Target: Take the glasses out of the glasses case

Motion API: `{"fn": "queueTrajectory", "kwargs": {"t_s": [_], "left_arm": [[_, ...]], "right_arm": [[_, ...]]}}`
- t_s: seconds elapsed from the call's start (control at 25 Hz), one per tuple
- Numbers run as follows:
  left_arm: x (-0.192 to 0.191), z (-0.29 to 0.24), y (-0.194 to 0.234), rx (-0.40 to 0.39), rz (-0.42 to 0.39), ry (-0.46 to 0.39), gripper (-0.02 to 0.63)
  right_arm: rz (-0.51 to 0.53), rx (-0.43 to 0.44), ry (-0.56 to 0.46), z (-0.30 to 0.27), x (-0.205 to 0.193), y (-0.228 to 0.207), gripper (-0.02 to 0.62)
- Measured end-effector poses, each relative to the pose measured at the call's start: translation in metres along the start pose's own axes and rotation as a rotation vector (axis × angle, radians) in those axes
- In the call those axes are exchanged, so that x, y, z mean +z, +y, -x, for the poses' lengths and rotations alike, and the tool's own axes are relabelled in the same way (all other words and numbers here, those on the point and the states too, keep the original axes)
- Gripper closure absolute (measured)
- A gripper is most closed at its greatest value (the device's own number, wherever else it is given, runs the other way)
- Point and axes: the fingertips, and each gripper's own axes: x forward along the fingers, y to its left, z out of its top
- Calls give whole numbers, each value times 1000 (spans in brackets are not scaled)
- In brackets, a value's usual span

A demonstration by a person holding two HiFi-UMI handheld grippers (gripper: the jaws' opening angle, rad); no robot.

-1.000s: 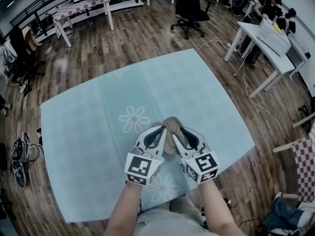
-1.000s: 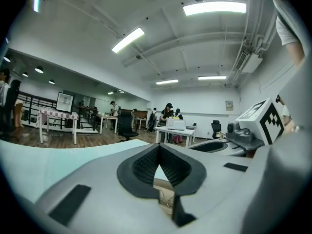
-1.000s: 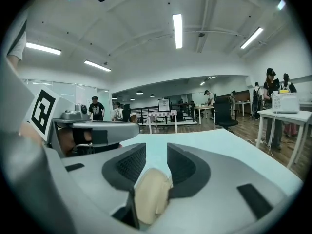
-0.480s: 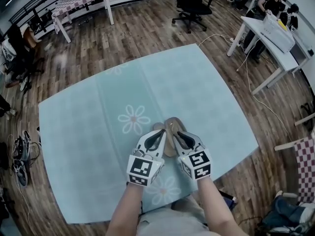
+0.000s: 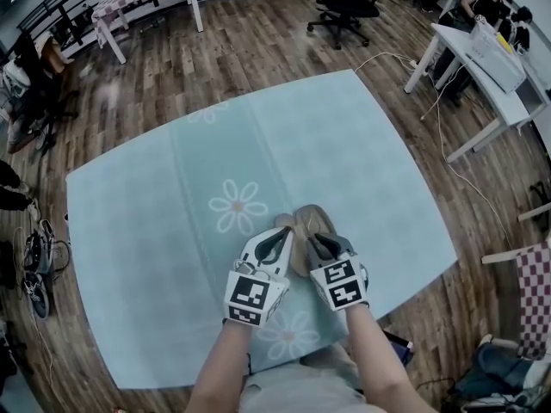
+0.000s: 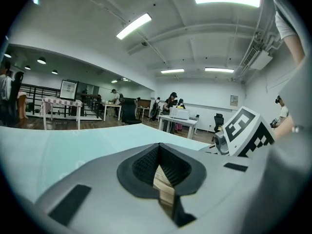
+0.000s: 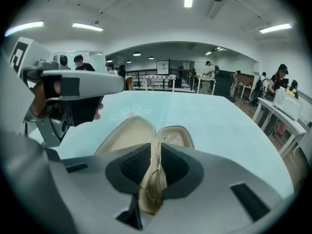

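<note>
Beige single case [image 5: 312, 220] clamped by left gripper [image 5: 277, 241]; right gripper [image 7: 155, 165] pinches one glasses [image 7: 164, 151].

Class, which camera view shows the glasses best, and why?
The right gripper view: the wire-rimmed glasses sit between that gripper's jaws, over the open glasses case. The head view shows only the case; the left gripper view only a beige strip between its jaws.
</note>
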Motion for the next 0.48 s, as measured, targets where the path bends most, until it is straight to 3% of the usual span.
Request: {"fn": "queueTrajectory", "kwargs": {"t_s": [0.48], "left_arm": [[-4,-5,2,-18,24,7,598]], "right_arm": [[-12,0,141,-19,-21,-7,526]]}}
